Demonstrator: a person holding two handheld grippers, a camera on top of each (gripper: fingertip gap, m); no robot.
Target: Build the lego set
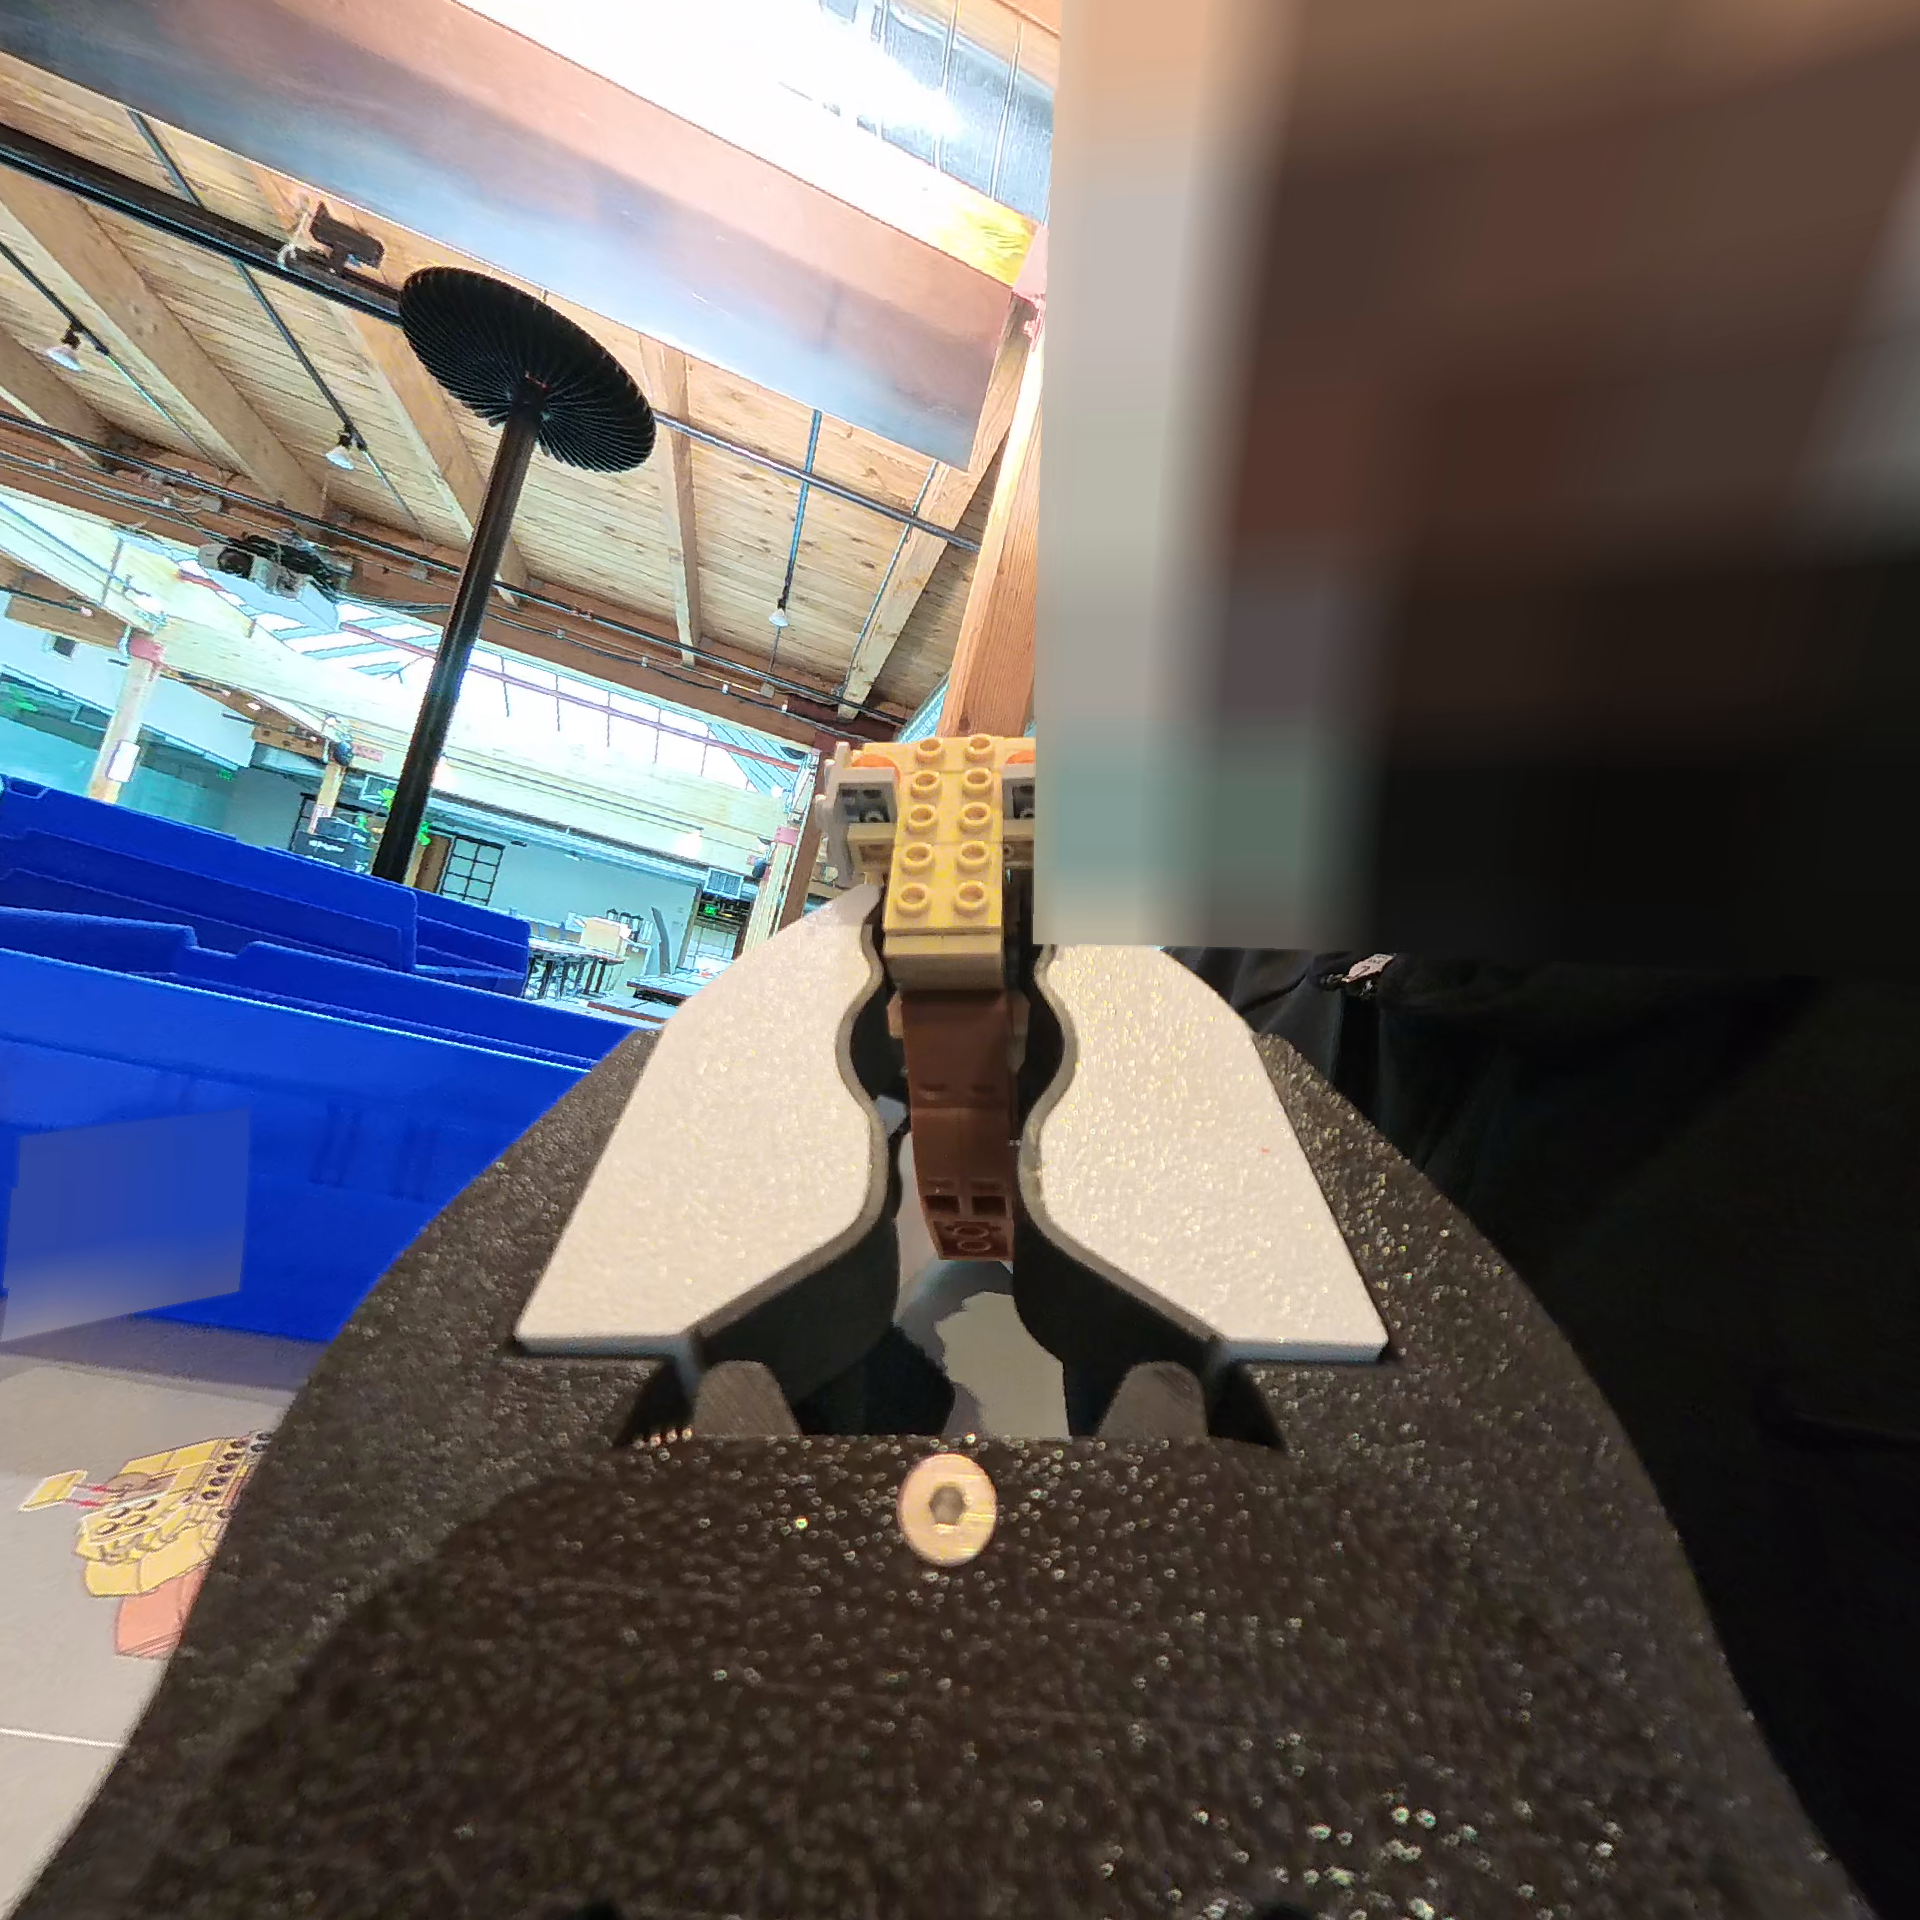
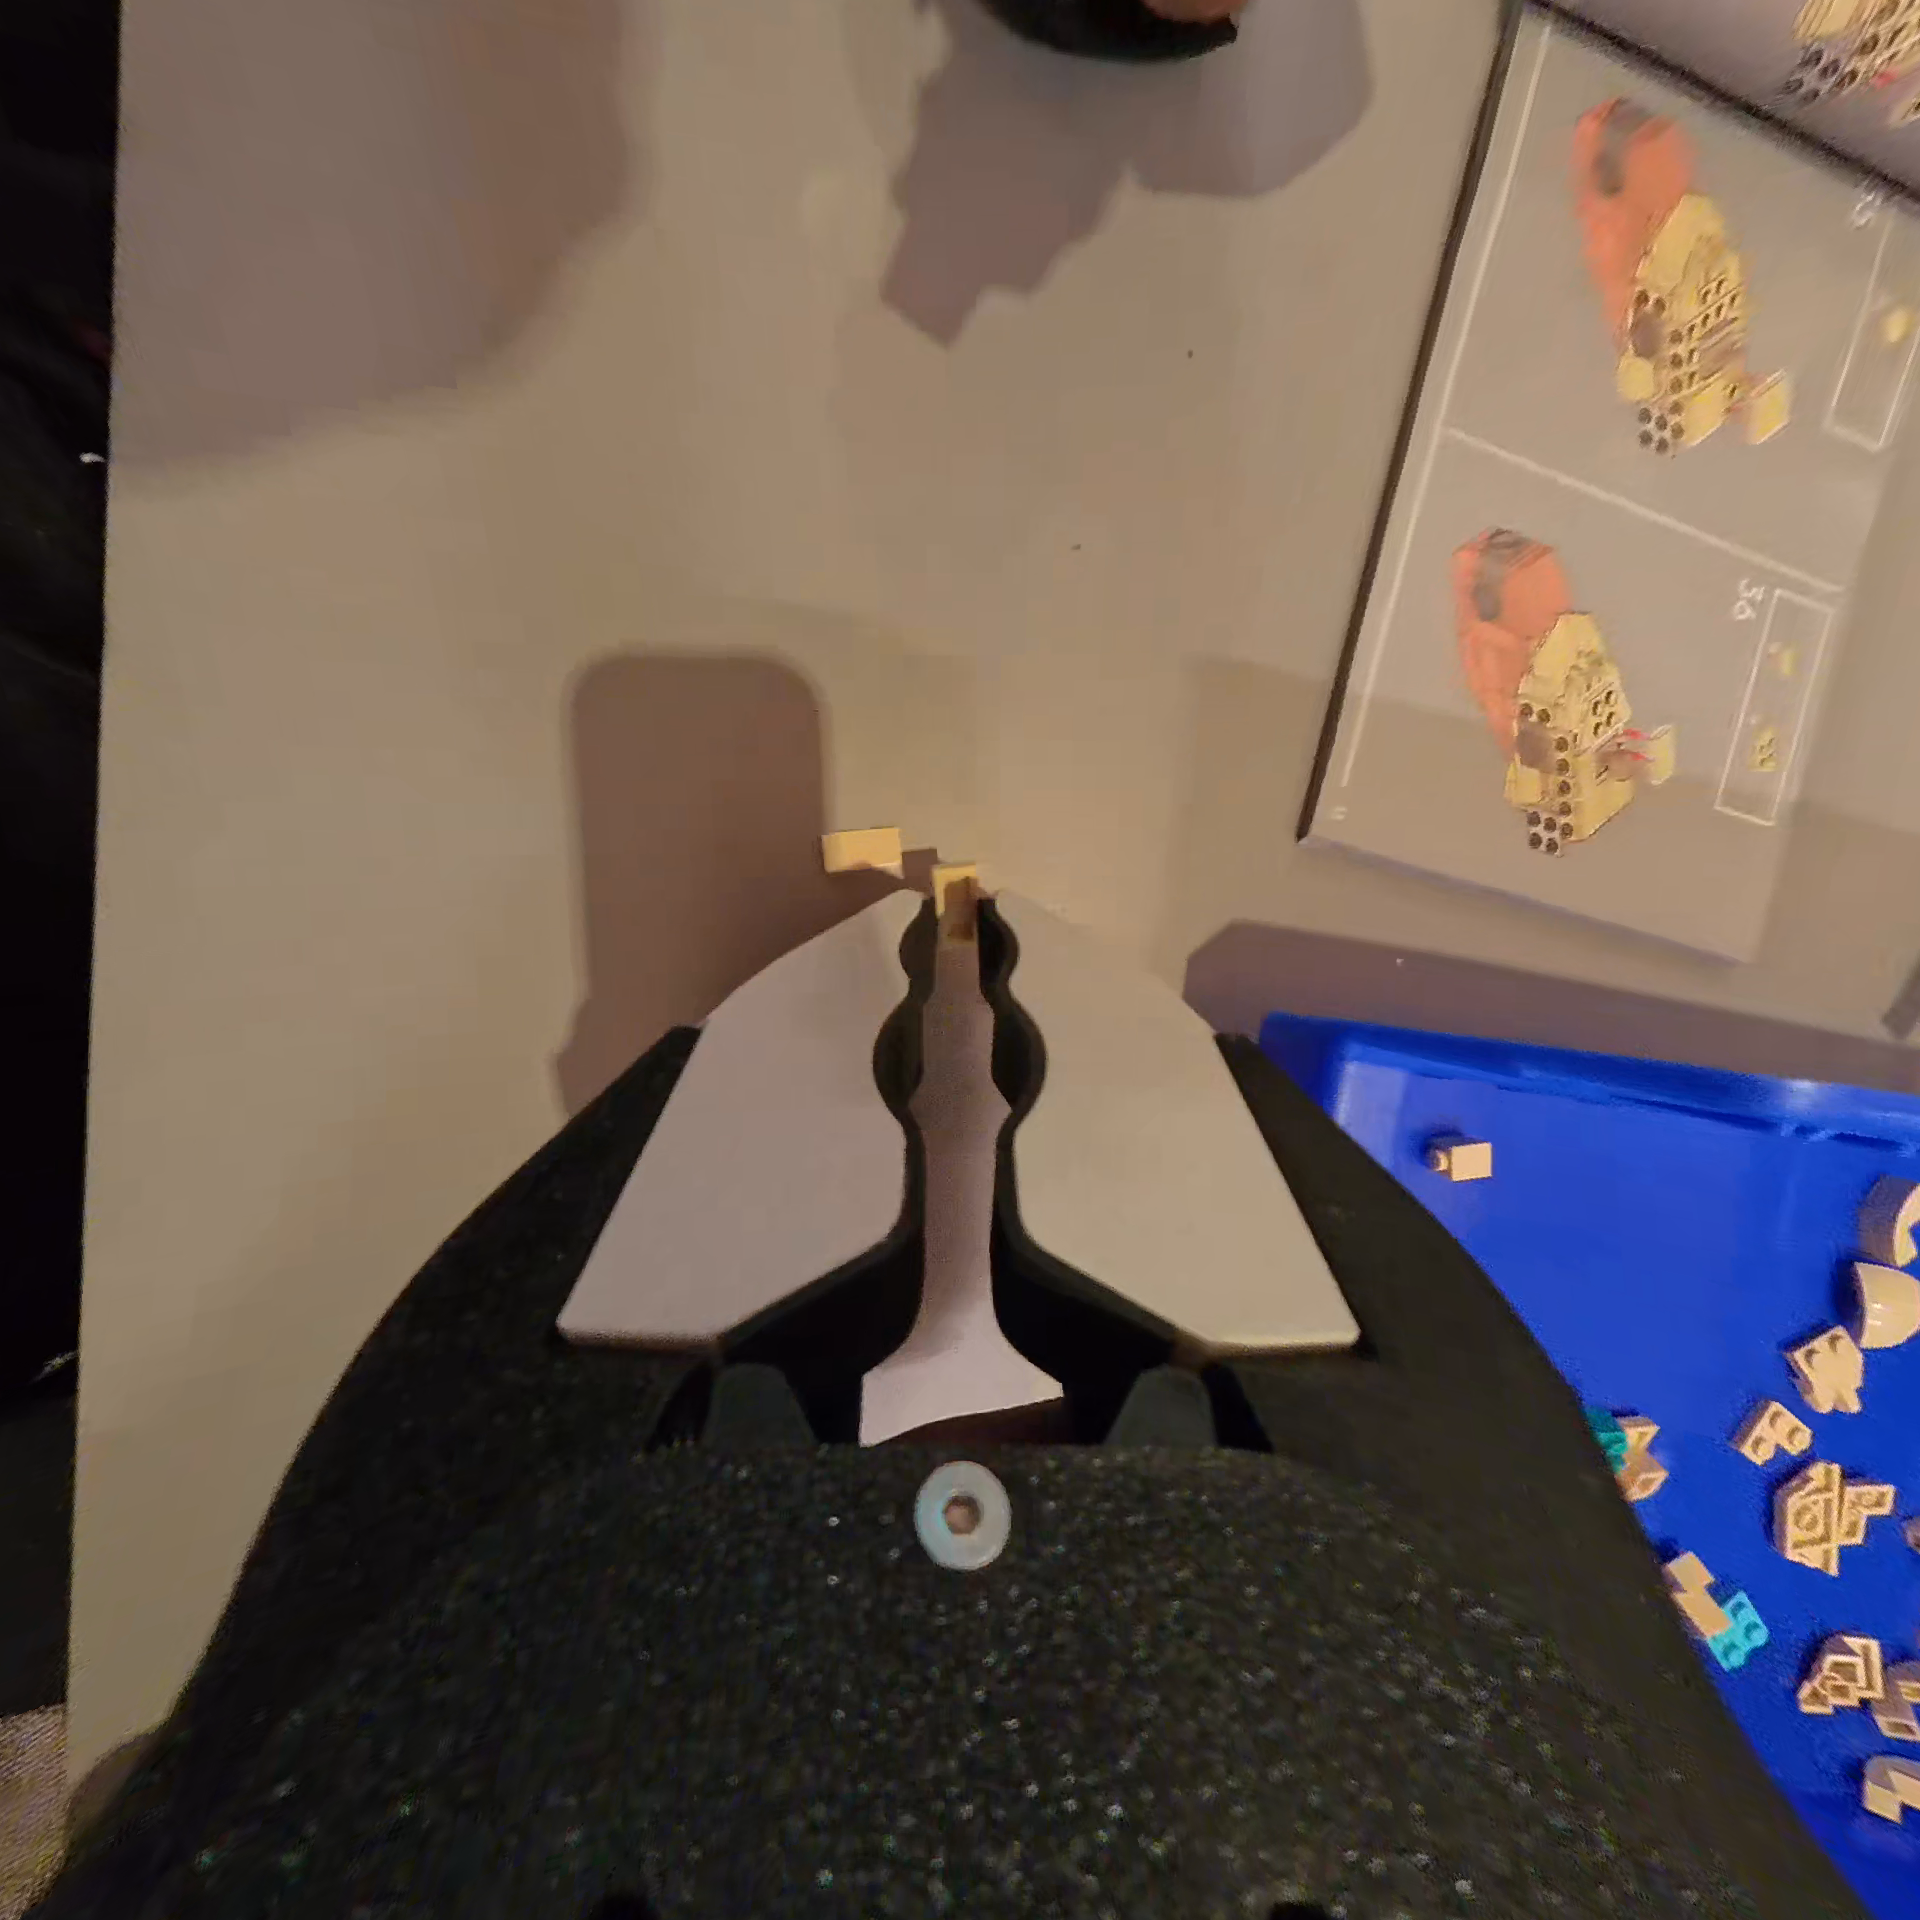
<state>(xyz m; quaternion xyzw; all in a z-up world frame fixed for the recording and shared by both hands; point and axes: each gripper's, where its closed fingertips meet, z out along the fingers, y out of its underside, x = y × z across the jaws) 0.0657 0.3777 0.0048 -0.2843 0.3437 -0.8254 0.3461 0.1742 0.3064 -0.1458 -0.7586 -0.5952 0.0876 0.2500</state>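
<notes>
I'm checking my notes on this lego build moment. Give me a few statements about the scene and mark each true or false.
1. The left gripper holds a partly built model with tan studs on top. True.
2. The right gripper is wide open with nothing between its fingers. False: its fingers are closed on a small tan piece at their tips.
3. Another small tan piece lies on the table just left of the right gripper's tips. True.
4. The loose pieces sit in a red bin. False: the bin is blue.
5. An open instruction booklet lies on the table beyond the bin. True.
</notes>
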